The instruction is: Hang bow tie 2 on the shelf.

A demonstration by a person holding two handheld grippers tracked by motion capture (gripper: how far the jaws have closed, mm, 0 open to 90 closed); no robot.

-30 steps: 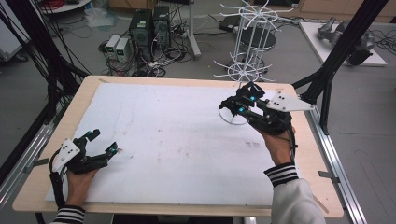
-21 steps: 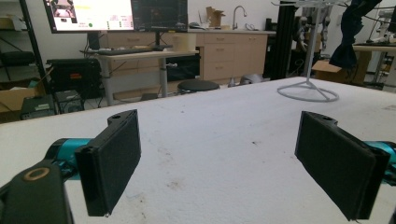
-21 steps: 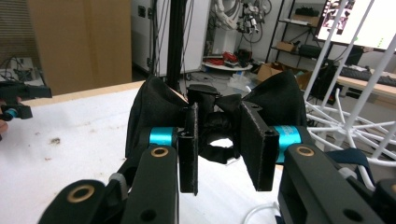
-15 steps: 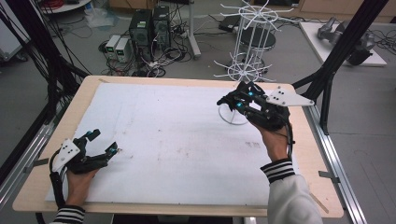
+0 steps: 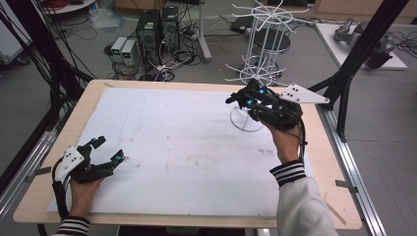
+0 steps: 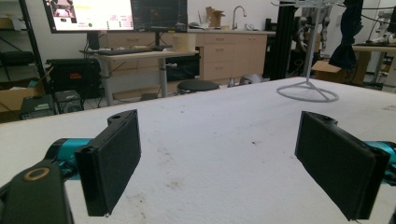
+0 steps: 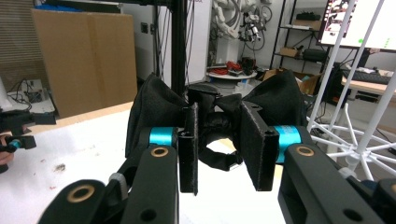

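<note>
My right gripper [image 5: 242, 100] is held above the table's far right, close to the foot of a white wire rack [image 5: 268, 29]. In the right gripper view its jaws [image 7: 220, 114] are shut on a black bow-shaped piece of cloth [image 7: 154, 109] with a strap, and the rack's white arms [image 7: 357, 140] stand just to the right. Near the table's front left corner my left gripper [image 5: 109, 150] rests low, open, its pads [image 6: 112, 163] wide apart with nothing between them. The rack's ring base [image 6: 308, 91] shows far off in the left gripper view.
The white mat [image 5: 182, 142] covers the wooden table [image 5: 339, 196]. Black frame posts [image 5: 354, 59] rise at the right and left. Computers and cables [image 5: 157, 34] lie on the floor beyond the far edge.
My right gripper has shifted slightly farther from me, toward the rack, still holding the black cloth. The left gripper has stayed where it was.
</note>
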